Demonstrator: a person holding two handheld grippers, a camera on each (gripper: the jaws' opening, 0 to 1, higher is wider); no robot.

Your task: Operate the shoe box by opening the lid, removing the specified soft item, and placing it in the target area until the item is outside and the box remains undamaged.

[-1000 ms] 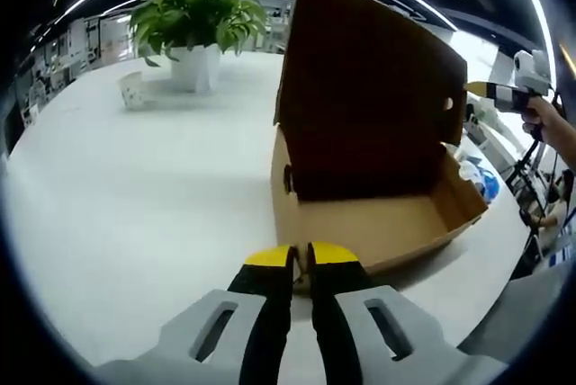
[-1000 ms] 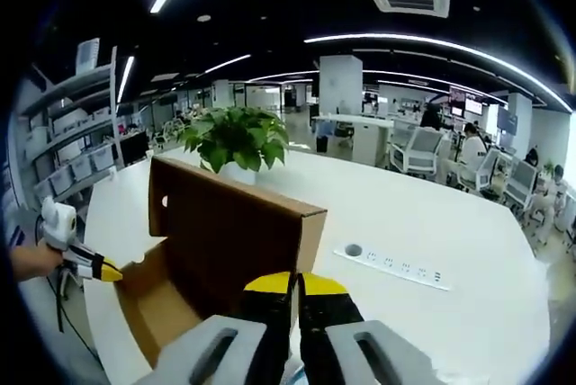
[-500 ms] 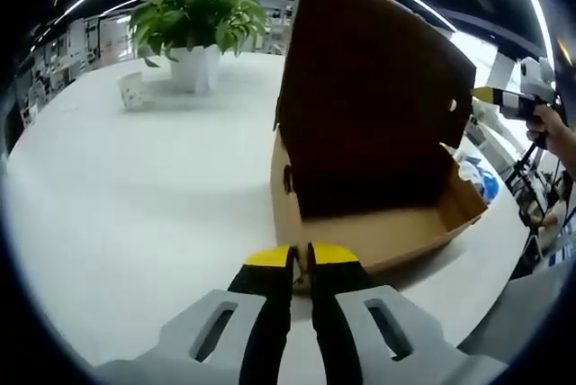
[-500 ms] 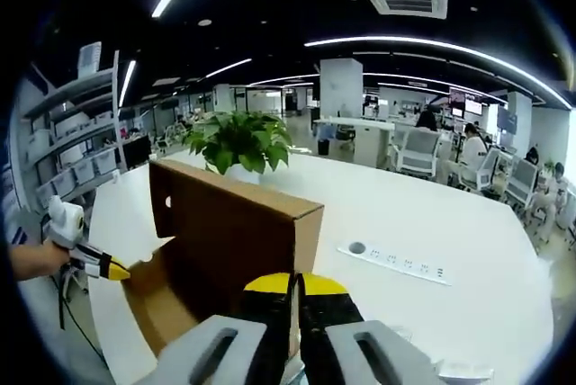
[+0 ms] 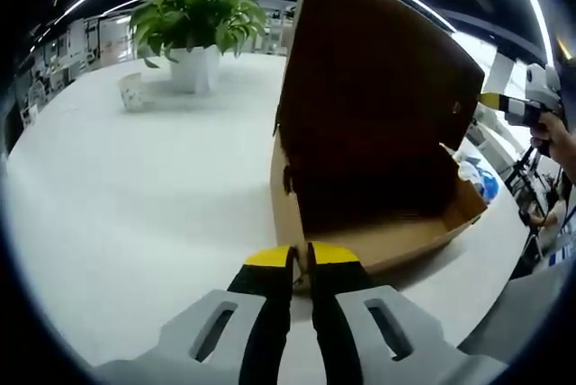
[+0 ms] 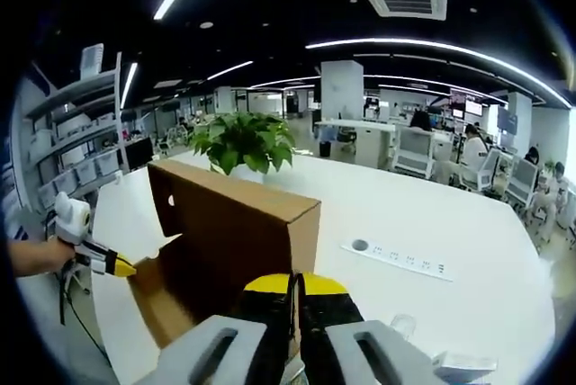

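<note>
A brown cardboard shoe box (image 5: 378,228) stands on the white table (image 5: 135,214), its lid (image 5: 373,88) raised upright. The inside is dark and I make out no item in it. My left gripper (image 5: 294,259) is shut, with its yellow tips against the box's near lower wall. It also comes in from the left in the right gripper view (image 6: 126,268), held by a hand. My right gripper (image 6: 294,284) is shut on the lid's (image 6: 229,223) side edge. In the left gripper view the right gripper (image 5: 493,102) sits at the lid's right edge.
A potted plant (image 5: 193,21) and a paper cup (image 5: 133,90) stand at the far side of the table. A power strip (image 6: 396,257) lies on the table to the right. A blue and white thing (image 5: 479,180) lies beyond the box. People sit at desks in the background.
The lid has swung a little to the right in the left gripper view, together with the right gripper. The left gripper has stayed at the box's front wall.
</note>
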